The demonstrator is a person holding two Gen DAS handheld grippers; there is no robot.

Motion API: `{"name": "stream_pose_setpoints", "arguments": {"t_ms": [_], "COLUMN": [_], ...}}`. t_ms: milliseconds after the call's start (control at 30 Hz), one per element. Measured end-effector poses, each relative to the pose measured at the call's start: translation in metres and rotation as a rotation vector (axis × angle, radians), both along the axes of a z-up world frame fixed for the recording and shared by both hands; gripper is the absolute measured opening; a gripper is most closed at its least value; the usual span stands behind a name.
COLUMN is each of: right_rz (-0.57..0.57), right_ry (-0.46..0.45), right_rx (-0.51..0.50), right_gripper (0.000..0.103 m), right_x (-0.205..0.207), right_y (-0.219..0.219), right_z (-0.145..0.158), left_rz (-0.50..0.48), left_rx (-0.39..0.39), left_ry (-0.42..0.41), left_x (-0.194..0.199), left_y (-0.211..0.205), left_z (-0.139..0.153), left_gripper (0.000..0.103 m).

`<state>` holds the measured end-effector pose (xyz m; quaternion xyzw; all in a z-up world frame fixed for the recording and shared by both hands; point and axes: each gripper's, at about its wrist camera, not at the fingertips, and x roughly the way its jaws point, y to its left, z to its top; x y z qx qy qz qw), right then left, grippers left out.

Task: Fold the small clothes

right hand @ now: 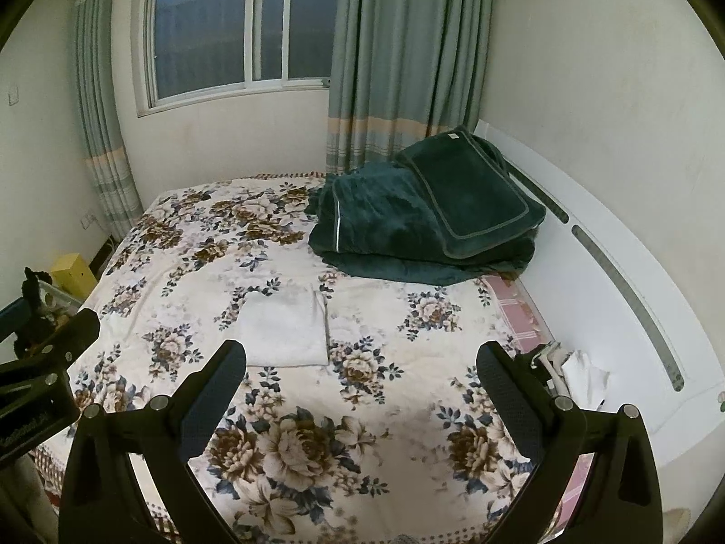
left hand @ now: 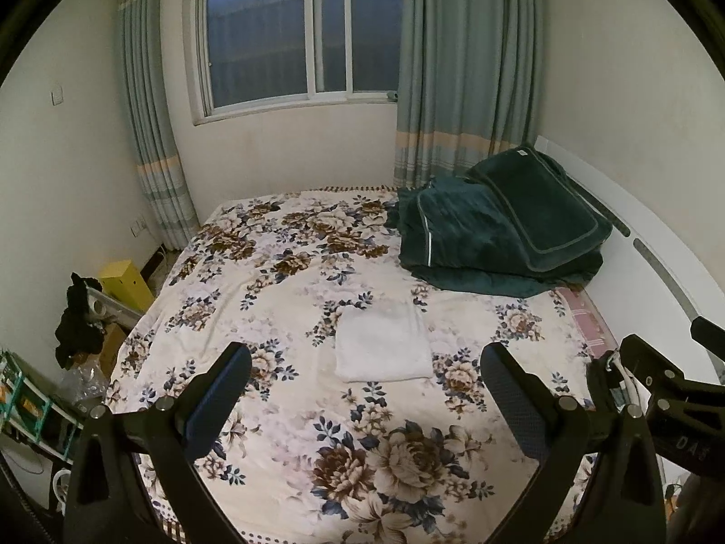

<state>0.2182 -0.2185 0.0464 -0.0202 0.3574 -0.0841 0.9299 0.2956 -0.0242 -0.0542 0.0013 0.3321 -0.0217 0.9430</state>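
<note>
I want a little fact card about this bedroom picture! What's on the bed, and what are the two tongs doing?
Cloth: white folded garment lying flat on the bed, nothing touching it
Bed cover: flowery blanket in white, brown and blue
Big pile: dark green bedding heaped at the far right corner, near the curtain
Left tongs: open, empty, above the bed, short of the garment
Right tongs: open, empty, above the bed
Beside the bed: yellow box on the left
Outside the window: dark

My two wrist cameras sit side by side above the bed's [left hand: 281, 272] foot, facing the window [right hand: 235, 27], sharing bed and wall.
</note>
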Motion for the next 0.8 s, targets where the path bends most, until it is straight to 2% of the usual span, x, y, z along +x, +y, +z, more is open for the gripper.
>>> {"name": "stream_pose_setpoints", "arguments": {"t_ms": [400,800], "right_rz": [0.001,-0.007], "right_ry": [-0.008,-0.009], "right_rx": [0.004,0.022], "right_gripper": [0.103,0.103], "right_x": [0.014,0.011], "right_y": [0.002,0.003], "right_z": [0.009,0.009], "left_rz": [-0.011,-0.010], "left_rx": [0.001,0.008], "left_ry": [-0.020,-0.026], "left_x": [0.003,0.000], "left_y": [0.001,0.001], "left_z": [0.010,0.012], "left_gripper": [0.103,0.103]}}
